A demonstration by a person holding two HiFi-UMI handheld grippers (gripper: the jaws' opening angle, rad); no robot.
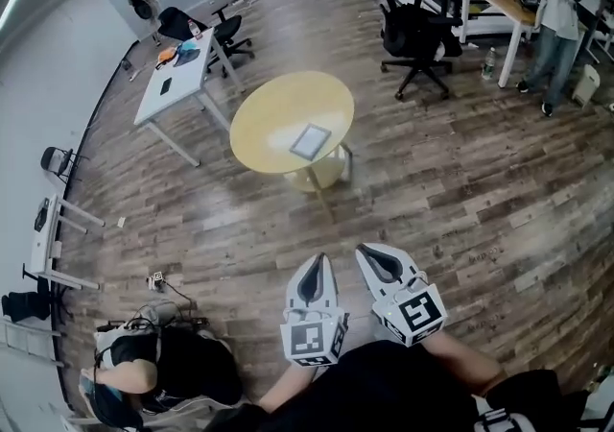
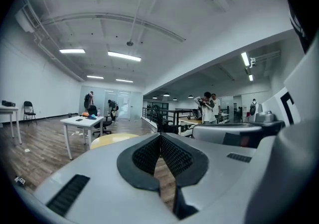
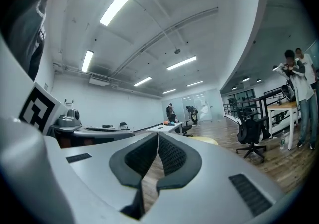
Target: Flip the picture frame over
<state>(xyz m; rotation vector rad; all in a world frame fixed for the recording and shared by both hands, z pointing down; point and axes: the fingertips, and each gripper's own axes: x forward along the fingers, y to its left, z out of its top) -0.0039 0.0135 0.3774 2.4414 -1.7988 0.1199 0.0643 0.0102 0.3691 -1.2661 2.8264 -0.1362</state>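
Observation:
A small picture frame (image 1: 311, 140) with a pale border lies flat on a round yellow table (image 1: 273, 113), well ahead of me across the wooden floor. My left gripper (image 1: 316, 258) and right gripper (image 1: 363, 252) are held side by side close to my body, far short of the table, both pointing toward it. In the left gripper view the left gripper (image 2: 160, 136) has its dark pads meeting at the tips, with nothing between them. In the right gripper view the right gripper (image 3: 157, 136) is shut and empty too. The yellow table (image 2: 112, 139) shows beyond the left jaws.
A white desk (image 1: 173, 84) with office chairs stands behind the round table on the left. A black office chair (image 1: 414, 36) and a wooden desk (image 1: 499, 0) stand at the back right, where a person (image 1: 558, 27) is. A seated person (image 1: 163, 368) is at my lower left.

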